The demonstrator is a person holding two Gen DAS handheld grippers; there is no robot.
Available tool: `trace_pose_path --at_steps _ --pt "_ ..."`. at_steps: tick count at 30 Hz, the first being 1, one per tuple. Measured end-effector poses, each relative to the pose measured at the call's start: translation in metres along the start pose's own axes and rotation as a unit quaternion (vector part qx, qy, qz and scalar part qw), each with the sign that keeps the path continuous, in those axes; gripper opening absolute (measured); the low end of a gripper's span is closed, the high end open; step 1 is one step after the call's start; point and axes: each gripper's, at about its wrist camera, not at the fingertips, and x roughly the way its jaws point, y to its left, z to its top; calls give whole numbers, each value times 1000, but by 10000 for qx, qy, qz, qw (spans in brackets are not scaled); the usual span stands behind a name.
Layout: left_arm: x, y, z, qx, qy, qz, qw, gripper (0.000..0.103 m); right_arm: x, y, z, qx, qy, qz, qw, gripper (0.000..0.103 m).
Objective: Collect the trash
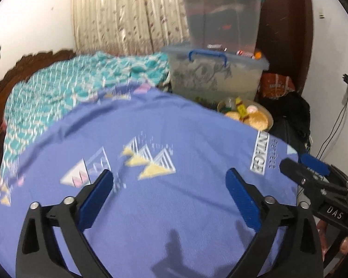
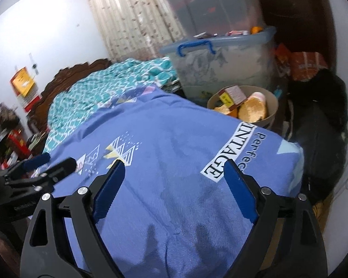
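Nearest the lenses, the left gripper (image 1: 169, 180) and the right gripper (image 2: 174, 173) hover side by side over the purple bedsheet (image 2: 169, 139), each with its blue pads spread wide and nothing between them — a posture that suggests neither has anything to carry at this moment. Each tool also shows at the margin of the other's view, the right one beyond the sheet's right edge as the left camera sees it.

The sheet bears a triangle print (image 1: 150, 162) and a "Perfect VINTAGE" label (image 2: 234, 155); no loose litter shows on it.

Past the far right corner of the sheet sits the beige bin (image 2: 272, 113), already holding the trash (image 2: 250, 110): orange peel, a small carton and a wrapper. Its place just beside the bed probably keeps it within reach of both tools. By this evidence collection appears largely done, though blur in the left view limits certainty.

Further off — a teal patterned blanket (image 1: 65, 85), then clear storage boxes (image 1: 215, 74) stacked against the curtain (image 1: 123, 14), small packets resting on the lower lid.
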Motion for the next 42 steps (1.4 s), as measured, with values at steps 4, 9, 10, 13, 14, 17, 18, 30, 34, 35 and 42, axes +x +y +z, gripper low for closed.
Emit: trace_pose_path --at_steps 4,9,10,13,14,17,18,30,34,35,42 --pt "-8 6 9 20 -222 -219 9995 94 -8 1 3 246 -63 -272 9993 94" --pt "-9 14 8 -22 -178 -202 9996 94 -11 4 10 358 -242 -689 9967 100" --pt "-9 15 8 -48 -125 -102 9999 94 -11 5 11 415 -248 -719 9962 100" --pt "-12 20 8 -129 -203 54 9997 94 -7 5 16 557 -189 -806 9950 100" --pt "-13 22 8 -125 -227 120 9996 94 -6 6 16 554 -149 -805 9951 100" --pt "-16 20 7 -79 -307 311 9990 94 -4 5 15 482 -47 -832 9954 100" --pt "-16 18 6 -64 -312 334 9989 95 -5 3 14 473 -24 -855 9952 100" --pt "-35 -34 33 362 -496 126 9980 94 -52 -30 23 776 -198 -1063 9911 100" --pt "-48 -51 44 361 -646 -125 9972 94 -76 -30 30 797 -865 -1136 9865 100" --pt "-51 -52 46 337 -683 -217 9969 94 -79 -28 31 748 -1001 -1178 9851 100" --pt "-50 -38 44 46 -455 -451 9979 94 -67 -16 30 664 -819 -1173 9875 100"
